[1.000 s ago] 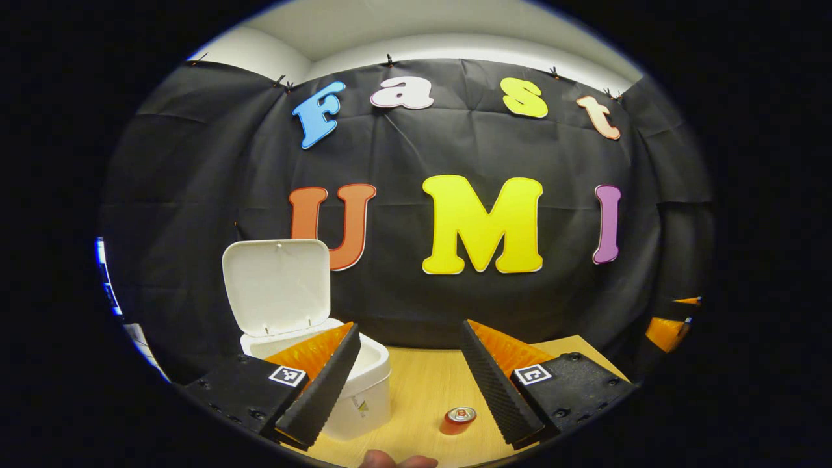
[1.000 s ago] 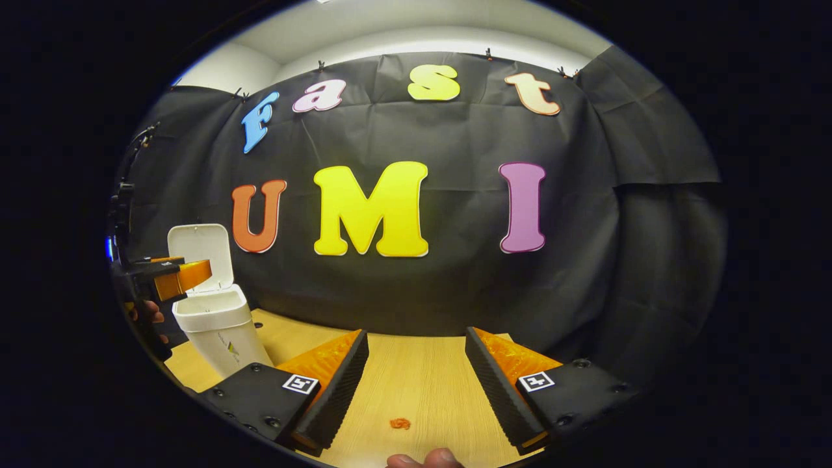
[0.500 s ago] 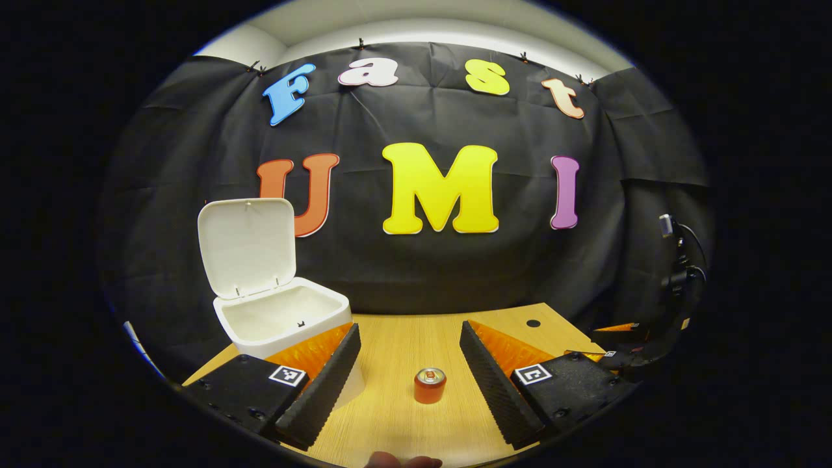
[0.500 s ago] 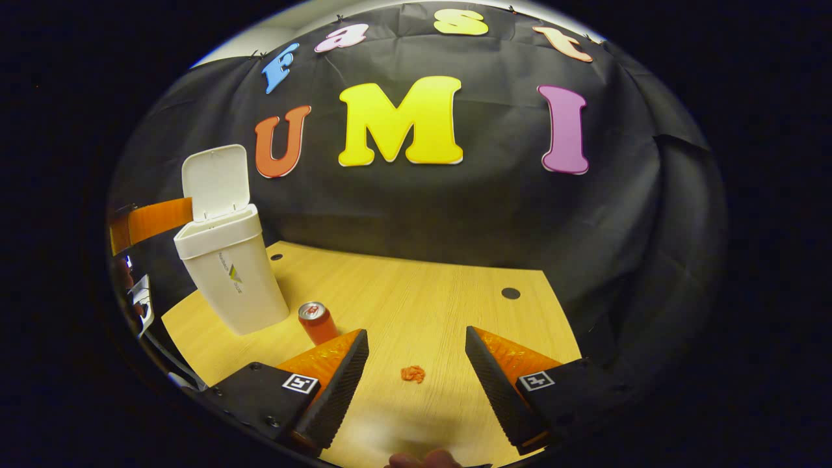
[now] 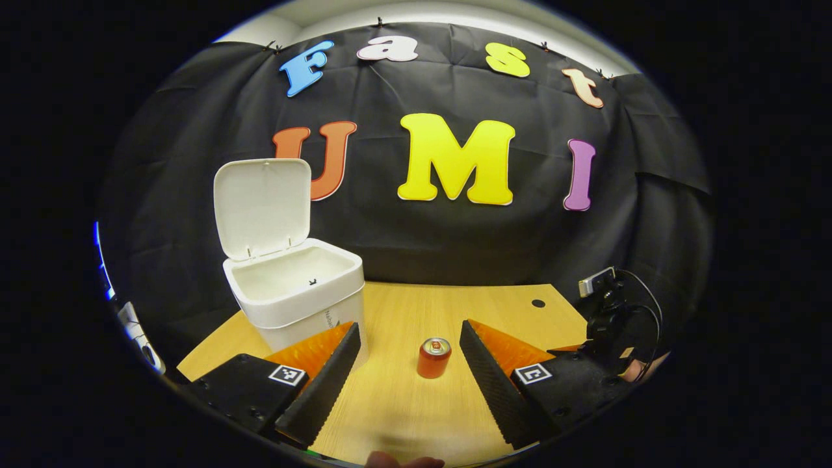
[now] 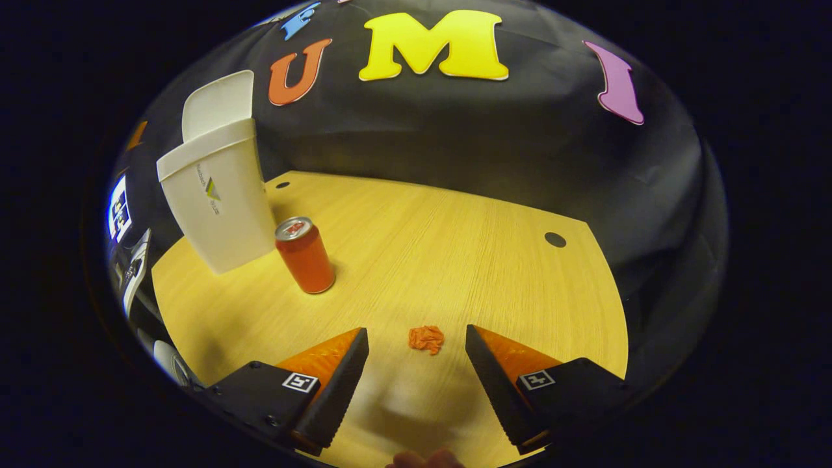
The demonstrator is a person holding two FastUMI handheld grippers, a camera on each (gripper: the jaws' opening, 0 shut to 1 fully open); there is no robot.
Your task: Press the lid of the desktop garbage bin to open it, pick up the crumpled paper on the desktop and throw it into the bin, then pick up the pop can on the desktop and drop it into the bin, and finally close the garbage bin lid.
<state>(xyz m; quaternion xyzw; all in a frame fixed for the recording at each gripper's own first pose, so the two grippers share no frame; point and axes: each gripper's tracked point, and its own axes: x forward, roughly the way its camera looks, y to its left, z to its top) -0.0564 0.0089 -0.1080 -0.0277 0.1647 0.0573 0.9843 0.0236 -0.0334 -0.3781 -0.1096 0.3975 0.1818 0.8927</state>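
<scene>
Now, lid up on the bin (image 6: 214, 195), step 2: the right hand-held gripper (image 6: 416, 380), released and empty, hovers with the crumpled paper (image 6: 426, 338) just ahead between its fingers; next, lower and pinch.

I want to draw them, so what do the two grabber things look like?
Each is a black block with two wedge-shaped fingers with ridged inner faces. The left gripper and right gripper each carry small square black-and-white markers on top. The right one also shows black cables.
</scene>
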